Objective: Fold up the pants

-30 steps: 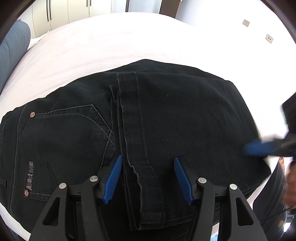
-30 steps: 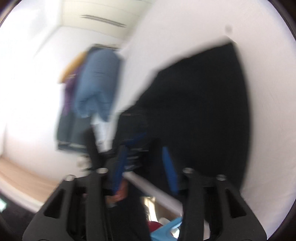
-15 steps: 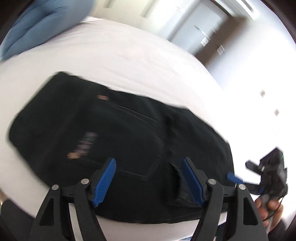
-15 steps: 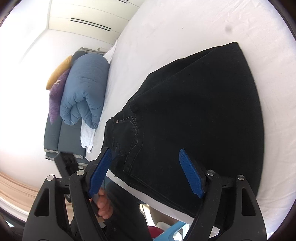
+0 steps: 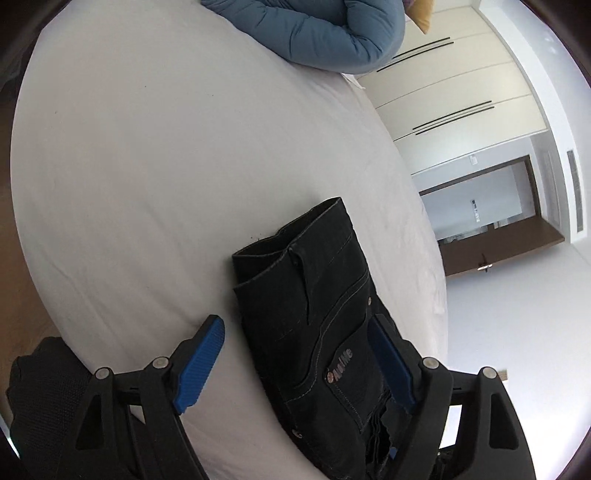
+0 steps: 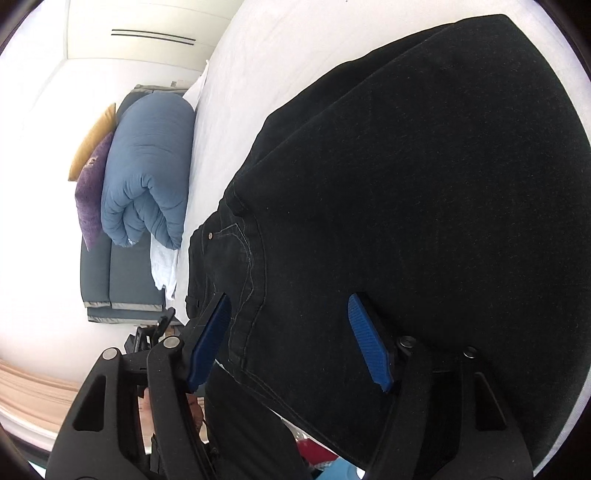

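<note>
The black pants (image 5: 317, 321) lie folded on the white bed (image 5: 166, 166), waistband end towards the left wrist camera, with a back pocket and a small logo showing. In the right wrist view the pants (image 6: 406, 184) fill most of the frame as a flat dark panel. My left gripper (image 5: 295, 360) is open, its blue pads on either side of the waistband end, holding nothing. My right gripper (image 6: 291, 339) is open above the near edge of the pants, holding nothing.
A rolled blue duvet (image 5: 314, 33) lies at the head of the bed; it also shows in the right wrist view (image 6: 147, 173) with purple and yellow cushions (image 6: 90, 188). White wardrobes (image 5: 454, 77) and a doorway (image 5: 491, 214) stand beyond the bed.
My left gripper has swung round from the side of the pants to their waistband end. My right gripper has moved closer over the pants. Both stay open.
</note>
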The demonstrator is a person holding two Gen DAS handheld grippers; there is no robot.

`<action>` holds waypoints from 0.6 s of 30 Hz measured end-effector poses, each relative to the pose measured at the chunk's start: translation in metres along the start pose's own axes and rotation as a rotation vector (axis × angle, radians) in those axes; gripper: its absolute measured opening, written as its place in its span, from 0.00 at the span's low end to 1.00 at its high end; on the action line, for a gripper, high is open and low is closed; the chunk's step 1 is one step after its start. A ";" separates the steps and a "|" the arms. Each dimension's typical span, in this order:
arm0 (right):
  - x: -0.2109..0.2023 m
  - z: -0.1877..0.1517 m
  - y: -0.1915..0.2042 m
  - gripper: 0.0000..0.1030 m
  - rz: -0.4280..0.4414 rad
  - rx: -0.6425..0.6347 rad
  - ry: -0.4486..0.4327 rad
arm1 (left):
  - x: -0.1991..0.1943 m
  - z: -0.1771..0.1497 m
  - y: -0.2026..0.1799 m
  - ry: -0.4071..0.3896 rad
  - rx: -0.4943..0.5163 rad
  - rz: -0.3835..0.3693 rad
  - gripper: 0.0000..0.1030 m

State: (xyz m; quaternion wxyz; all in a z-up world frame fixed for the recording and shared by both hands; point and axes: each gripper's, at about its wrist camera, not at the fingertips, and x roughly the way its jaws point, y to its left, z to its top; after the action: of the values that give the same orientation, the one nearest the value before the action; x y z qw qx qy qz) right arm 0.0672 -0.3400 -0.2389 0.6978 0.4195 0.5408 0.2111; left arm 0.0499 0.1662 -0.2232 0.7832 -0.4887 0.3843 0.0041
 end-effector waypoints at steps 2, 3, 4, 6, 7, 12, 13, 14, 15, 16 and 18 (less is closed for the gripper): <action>0.003 0.003 0.001 0.63 -0.004 -0.001 -0.007 | 0.006 0.001 0.002 0.036 -0.011 -0.021 0.78; 0.003 0.004 0.003 0.63 -0.008 -0.003 -0.008 | 0.009 -0.001 -0.001 0.035 -0.007 -0.028 0.78; 0.004 0.004 0.004 0.63 -0.012 -0.003 -0.007 | 0.013 -0.001 -0.002 0.037 -0.006 -0.031 0.78; 0.002 0.003 0.003 0.63 -0.015 0.001 -0.007 | 0.022 -0.002 0.002 0.049 -0.044 -0.038 0.78; 0.002 0.002 0.002 0.63 -0.014 0.001 -0.006 | 0.025 -0.002 0.002 0.049 -0.061 -0.056 0.78; 0.004 0.002 -0.001 0.63 0.003 0.005 -0.001 | 0.037 0.002 0.004 0.055 -0.122 -0.104 0.78; 0.004 0.002 -0.002 0.63 0.003 0.006 0.000 | 0.039 0.002 0.006 0.056 -0.133 -0.112 0.78; 0.004 0.002 -0.001 0.63 0.002 0.005 0.000 | 0.040 0.002 0.005 0.057 -0.137 -0.117 0.78; 0.005 0.002 0.000 0.63 0.001 0.003 0.000 | 0.040 0.003 0.004 0.059 -0.136 -0.120 0.78; 0.006 0.002 -0.001 0.63 0.000 0.001 0.000 | 0.042 0.004 0.003 0.060 -0.135 -0.120 0.78; 0.006 0.002 -0.001 0.63 0.001 0.000 -0.001 | 0.045 0.006 0.002 0.064 -0.137 -0.119 0.66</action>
State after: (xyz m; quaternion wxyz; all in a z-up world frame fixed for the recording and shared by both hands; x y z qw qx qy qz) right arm 0.0705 -0.3370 -0.2434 0.6979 0.4201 0.5402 0.2111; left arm 0.0844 0.1549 -0.2504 0.7341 -0.5631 0.3780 -0.0316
